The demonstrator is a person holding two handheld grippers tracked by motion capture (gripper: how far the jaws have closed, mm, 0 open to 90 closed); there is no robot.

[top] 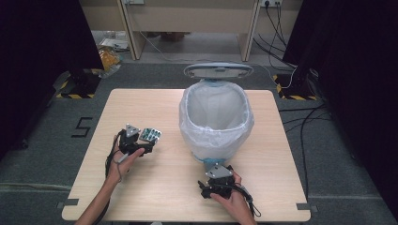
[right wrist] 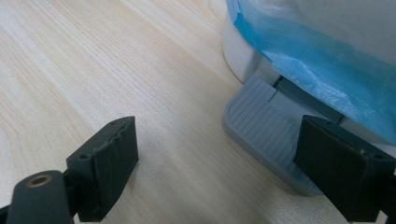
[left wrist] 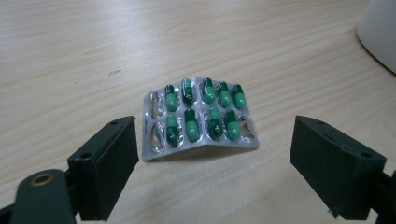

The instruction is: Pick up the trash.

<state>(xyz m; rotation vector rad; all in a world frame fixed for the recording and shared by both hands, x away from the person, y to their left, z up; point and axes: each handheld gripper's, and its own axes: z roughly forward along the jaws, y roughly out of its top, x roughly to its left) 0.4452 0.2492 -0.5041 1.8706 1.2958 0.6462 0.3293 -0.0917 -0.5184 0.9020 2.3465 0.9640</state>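
One wooden table (top: 155, 197); grey carpet (top: 42, 154); dark curtains (top: 42, 42).

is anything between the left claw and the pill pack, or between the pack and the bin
Nothing visible. The left claw stands open with bare table up to the blister pack. In the high view, bare wood separates the pack from the lined bin, whose lid is up.

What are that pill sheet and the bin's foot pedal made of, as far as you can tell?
The pill sheet looks like silvery foil under clear plastic bubbles: it glints, is crinkled, and some pockets are torn open. The foot pedal seems to be matte grey moulded plastic, with fine ribs across its top. Neither can be confirmed by look alone.
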